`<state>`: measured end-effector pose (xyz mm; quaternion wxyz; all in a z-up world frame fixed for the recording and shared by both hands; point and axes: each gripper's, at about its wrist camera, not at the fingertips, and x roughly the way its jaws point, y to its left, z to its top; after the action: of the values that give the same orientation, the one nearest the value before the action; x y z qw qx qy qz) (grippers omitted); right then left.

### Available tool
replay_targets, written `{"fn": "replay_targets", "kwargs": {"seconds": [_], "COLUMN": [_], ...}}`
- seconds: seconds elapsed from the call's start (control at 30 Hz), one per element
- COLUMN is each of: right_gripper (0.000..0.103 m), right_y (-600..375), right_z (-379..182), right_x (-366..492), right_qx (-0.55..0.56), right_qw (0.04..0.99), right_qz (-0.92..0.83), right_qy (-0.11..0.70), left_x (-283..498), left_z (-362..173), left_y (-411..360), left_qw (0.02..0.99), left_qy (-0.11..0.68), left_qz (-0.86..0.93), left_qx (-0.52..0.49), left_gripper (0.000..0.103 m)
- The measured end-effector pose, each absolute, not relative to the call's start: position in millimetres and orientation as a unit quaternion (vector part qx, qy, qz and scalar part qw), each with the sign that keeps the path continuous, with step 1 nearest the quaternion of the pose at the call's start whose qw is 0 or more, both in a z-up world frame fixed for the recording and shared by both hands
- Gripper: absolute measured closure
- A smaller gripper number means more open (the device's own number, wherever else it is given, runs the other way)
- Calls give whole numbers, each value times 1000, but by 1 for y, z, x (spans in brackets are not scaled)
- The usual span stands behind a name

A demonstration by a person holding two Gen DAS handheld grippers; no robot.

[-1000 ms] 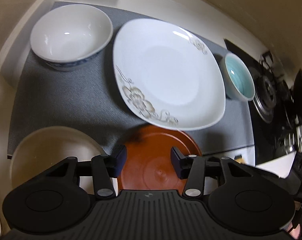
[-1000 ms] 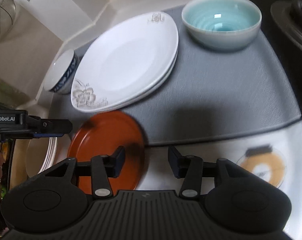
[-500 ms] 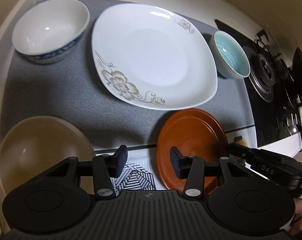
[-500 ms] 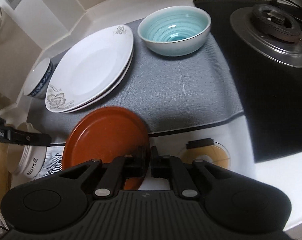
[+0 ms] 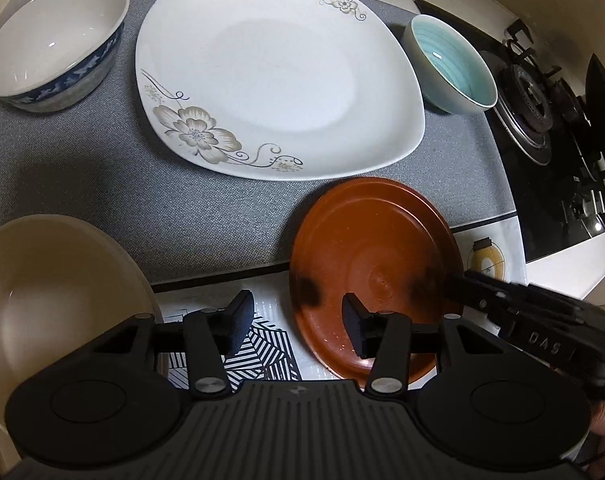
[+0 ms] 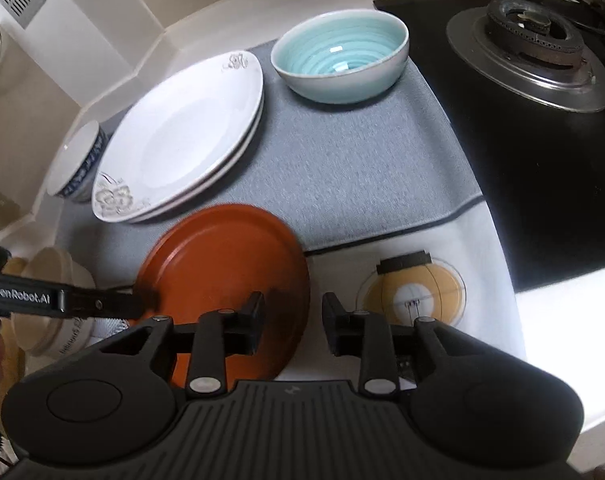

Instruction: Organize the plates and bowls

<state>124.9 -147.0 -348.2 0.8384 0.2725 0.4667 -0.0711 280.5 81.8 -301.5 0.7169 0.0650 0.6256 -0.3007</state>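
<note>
A brown round plate (image 5: 374, 248) lies half on the grey mat (image 5: 102, 168), half on the patterned cloth. My left gripper (image 5: 296, 320) is open and straddles the plate's left rim, one finger over the cloth and one above the plate. My right gripper (image 6: 294, 312) has the plate's (image 6: 222, 256) right rim between its jaws, which are opening; the pads stand off it. Two stacked white flowered plates (image 6: 182, 136) sit beyond it. A teal bowl (image 6: 340, 56) is on the right and a blue-patterned white bowl (image 5: 50, 40) on the far left.
A cream bowl (image 5: 42, 288) stands at the near left, beside my left gripper. The black gas stove (image 6: 534, 40) borders the mat on the right. A cloth with a yellow lantern print (image 6: 412, 292) covers the counter's front. A wall corner closes off the back.
The right gripper shut at the brown plate's right rim half a second ago and has since opened. The left gripper came lower and nearer to the plate's left rim.
</note>
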Motion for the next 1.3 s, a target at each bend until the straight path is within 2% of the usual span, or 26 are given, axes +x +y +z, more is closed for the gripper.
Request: {"fn": "replay_targets", "kwargs": {"seconds": [0.23, 0.37, 0.4, 0.47, 0.5, 0.57, 0.67, 0.7, 0.73, 0.77, 0.87, 1.03, 1.17, 1.3], "right_gripper": [68, 68, 68, 68, 68, 68, 68, 74, 80, 81, 82, 84, 86, 86], "right_y": [-149, -152, -152, -154, -155, -156, -152, -150, -147, -144, -139, -144, -143, -141], "right_z": [-346, -347, -348, -351, -350, -350, -350, -350, -350, -349, -347, -339, -315, -278], "right_x": [121, 120, 121, 123, 124, 125, 128, 129, 130, 130, 128, 117, 109, 112], "right_qx": [269, 272, 270, 265, 265, 265, 248, 239, 233, 222, 199, 219, 226, 231], "right_qw": [842, 842, 842, 841, 842, 842, 845, 846, 847, 849, 854, 851, 859, 877], "right_qz": [-76, -80, -80, -78, -78, -77, -70, -65, -59, -62, -71, -63, -55, -47], "right_qy": [462, 459, 461, 464, 463, 464, 468, 471, 474, 476, 476, 473, 456, 418], "left_x": [275, 276, 277, 275, 275, 275, 273, 271, 268, 264, 258, 259, 261, 263], "left_z": [-290, -304, -310, -310, -311, -312, -312, -312, -312, -310, -302, -286, -262, -227], "left_y": [81, 80, 79, 78, 78, 78, 79, 78, 76, 75, 71, 76, 87, 96], "left_qw": [731, 721, 719, 724, 721, 725, 719, 717, 716, 719, 724, 725, 720, 742], "left_qy": [605, 617, 624, 616, 621, 621, 626, 627, 627, 623, 612, 614, 624, 602], "left_qz": [-311, -313, -302, -307, -302, -294, -296, -298, -302, -301, -308, -310, -303, -295], "left_qx": [56, 45, 50, 51, 55, 55, 53, 55, 58, 67, 76, 49, 22, 2], "left_gripper": [52, 54, 59, 61, 69, 78, 87, 89, 89, 89, 89, 89, 89, 89]}}
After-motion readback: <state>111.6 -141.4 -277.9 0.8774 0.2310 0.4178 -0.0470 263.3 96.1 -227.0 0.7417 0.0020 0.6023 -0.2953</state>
